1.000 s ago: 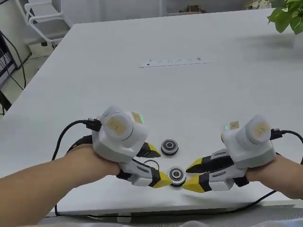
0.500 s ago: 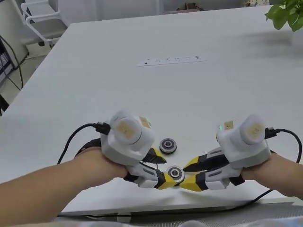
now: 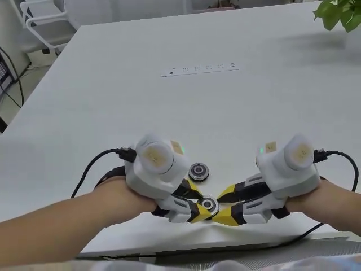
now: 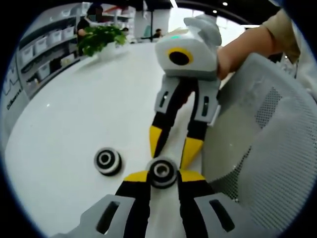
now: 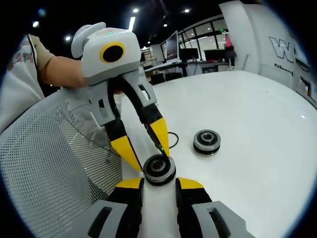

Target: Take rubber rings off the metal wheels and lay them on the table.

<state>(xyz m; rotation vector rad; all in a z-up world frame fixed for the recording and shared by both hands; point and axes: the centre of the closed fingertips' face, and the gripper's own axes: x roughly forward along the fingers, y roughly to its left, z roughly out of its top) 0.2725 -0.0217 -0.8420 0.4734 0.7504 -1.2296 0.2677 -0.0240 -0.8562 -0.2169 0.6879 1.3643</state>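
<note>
A small metal wheel with a black rubber ring (image 3: 208, 205) sits near the table's front edge. My left gripper (image 4: 162, 176) is shut on this wheel (image 4: 162, 171), a yellow tip on either side. My right gripper (image 5: 159, 184) faces it from the opposite side, jaws slightly apart, with the wheel (image 5: 159, 169) just beyond its tips. The two grippers meet tip to tip, left gripper (image 3: 194, 212) against right gripper (image 3: 224, 213). A second ringed wheel (image 3: 198, 170) lies flat on the table just behind, apart from both. A thin black loop (image 5: 172, 140) lies by the left gripper's far finger.
The white table (image 3: 169, 113) stretches far ahead, with a flat white power strip (image 3: 202, 69) in its middle. A potted plant (image 3: 338, 14) stands at the far right corner. A mesh chair back (image 4: 267, 148) is close behind the front edge. Cables trail from both grippers.
Both grippers have drawn together onto the front wheel, and the left jaws now clasp it. The second wheel has stayed put. The head camera has drifted a little.
</note>
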